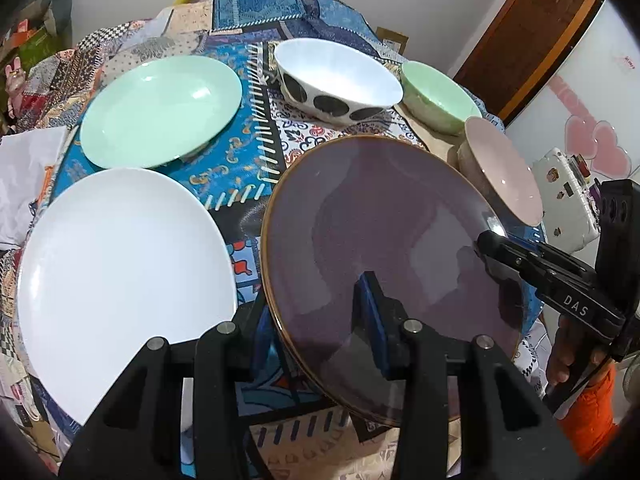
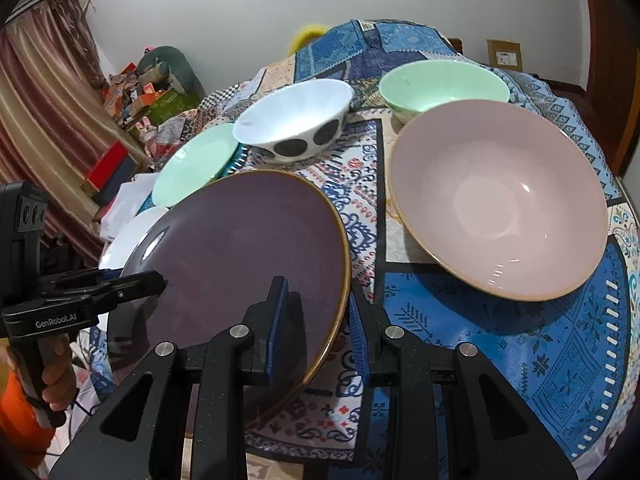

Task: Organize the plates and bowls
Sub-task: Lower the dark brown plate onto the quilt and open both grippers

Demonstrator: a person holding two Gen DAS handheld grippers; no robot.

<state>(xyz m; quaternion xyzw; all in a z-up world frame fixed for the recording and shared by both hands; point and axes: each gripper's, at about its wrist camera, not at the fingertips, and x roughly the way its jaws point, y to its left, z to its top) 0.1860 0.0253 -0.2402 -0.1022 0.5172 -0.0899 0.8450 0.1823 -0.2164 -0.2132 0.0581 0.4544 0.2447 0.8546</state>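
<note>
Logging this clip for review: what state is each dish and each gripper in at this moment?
Purple plate: tilted, gripped at opposite rims.
White plate: flat, untouched.
Green plate: flat, empty.
Spotted bowl: upright, empty.
Green bowl: upright, empty.
Pink bowl: upright, empty.
Left gripper: shut on plate rim.
Right gripper: shut on plate rim.

The table is crowded: the purple plate [image 1: 380, 264] sits tilted, hemmed in by the white plate [image 1: 120, 280] on one side and the pink bowl [image 2: 500, 200] on the other. Open tablecloth [image 2: 540, 340] shows nearside of the pink bowl; the spotted bowl [image 2: 292, 124] and green bowl [image 2: 440, 84] block the far side.
</note>
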